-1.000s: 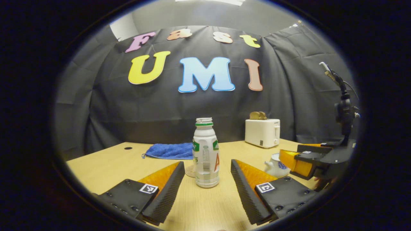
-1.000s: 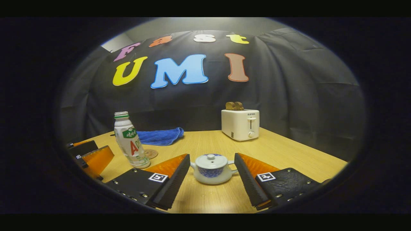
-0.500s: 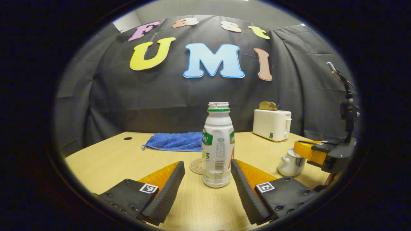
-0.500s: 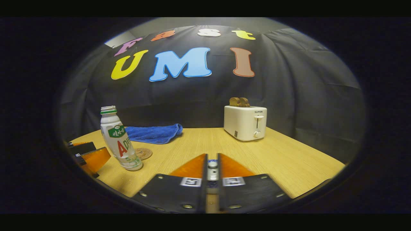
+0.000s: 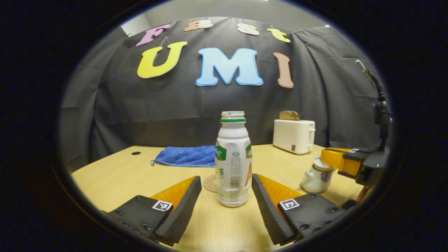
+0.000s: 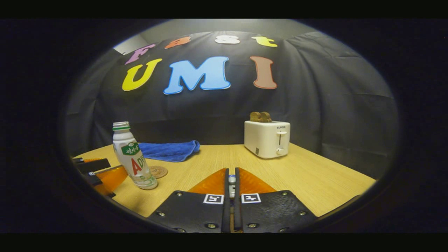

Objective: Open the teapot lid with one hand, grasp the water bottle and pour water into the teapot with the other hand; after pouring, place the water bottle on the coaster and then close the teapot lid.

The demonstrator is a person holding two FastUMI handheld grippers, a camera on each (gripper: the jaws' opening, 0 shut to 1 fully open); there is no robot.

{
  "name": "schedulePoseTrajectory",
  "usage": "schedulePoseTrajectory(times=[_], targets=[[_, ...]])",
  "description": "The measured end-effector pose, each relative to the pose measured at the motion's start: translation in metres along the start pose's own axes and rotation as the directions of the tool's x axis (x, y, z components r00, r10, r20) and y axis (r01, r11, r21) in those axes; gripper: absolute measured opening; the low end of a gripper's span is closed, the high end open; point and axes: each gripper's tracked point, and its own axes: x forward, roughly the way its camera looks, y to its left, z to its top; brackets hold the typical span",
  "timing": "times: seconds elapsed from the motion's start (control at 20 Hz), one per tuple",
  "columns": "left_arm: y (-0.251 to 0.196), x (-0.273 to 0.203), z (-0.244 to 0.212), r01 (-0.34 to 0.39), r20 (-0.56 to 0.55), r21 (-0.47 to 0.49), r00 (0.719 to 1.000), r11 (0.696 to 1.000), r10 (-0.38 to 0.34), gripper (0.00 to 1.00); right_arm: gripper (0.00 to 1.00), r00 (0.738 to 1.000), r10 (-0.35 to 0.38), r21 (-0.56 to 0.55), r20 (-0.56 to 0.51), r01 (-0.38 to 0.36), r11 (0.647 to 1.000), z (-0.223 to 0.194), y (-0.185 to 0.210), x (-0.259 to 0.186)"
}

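Left gripper (image 5: 226, 190): level, just above the table (image 5: 115, 178), pointing toward the far wall. Fingers spread wide, one on each side of the water bottle (image 5: 232, 159). A gap shows on the left side; on the right the finger lies very near the bottle, contact cannot be told. Not holding it. In the right gripper view this gripper (image 6: 101, 173) sits at the left edge, just left of the bottle.

Water bottle: upright on the table, cap off, neck open. The coaster (image 5: 211, 183) lies flat just behind it to the left; in the right gripper view the coaster (image 6: 158, 172) sits just right of the bottle's base (image 6: 131, 157), apart from it.

Right gripper (image 6: 231, 183): fingers drawn together to a narrow slit, pinching the lid knob (image 6: 231, 179) between them. In the left gripper view this gripper (image 5: 344, 162) is held level at the right of the scene, over the top of the teapot (image 5: 315, 176), its fingertips above the pot's mouth. The lid appears raised slightly off the body, but the gripper hides the join, so cannot confirm.

Teapot: standing on the table, right of the bottle and well apart from it.

Far side: blue cloth (image 5: 187, 156) left of centre, toaster (image 6: 267, 139) right with bread in its slots.
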Motion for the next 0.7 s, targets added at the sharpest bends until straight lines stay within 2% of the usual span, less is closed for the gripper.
schedulePoseTrajectory(times=[0.05,0.1,0.15,0.3,0.6,0.7], targets=[[-0.002,0.001,0.000,0.007,-0.002,0.001,1.000,1.000,-0.007,0.99,0.04,1.000,0.005,-0.012,0.021,-0.005,1.000,0.005,0.001,-0.003],[-0.002,0.003,-0.002,0.009,-0.001,-0.001,1.000,1.000,-0.009,0.99,0.00,0.999,0.013,-0.018,0.037,-0.012,1.000,0.010,0.004,-0.005],[-0.002,0.007,-0.002,0.012,-0.001,-0.005,1.000,1.000,-0.012,0.99,0.04,0.999,0.020,-0.020,0.047,-0.019,1.000,0.012,0.005,-0.007],[-0.002,0.025,0.000,0.037,-0.009,-0.015,0.999,0.999,-0.037,0.99,0.04,0.998,0.039,-0.018,0.051,-0.039,0.999,0.013,0.009,-0.009],[-0.016,0.060,0.003,0.113,-0.012,0.060,0.994,0.992,-0.113,0.99,0.04,0.998,0.035,-0.007,0.052,-0.034,0.999,0.012,0.004,-0.010],[-0.016,0.067,0.007,0.114,0.002,0.071,0.993,0.991,-0.114,0.99,0.04,0.998,0.035,-0.007,0.048,-0.034,0.999,0.009,0.002,-0.010]])
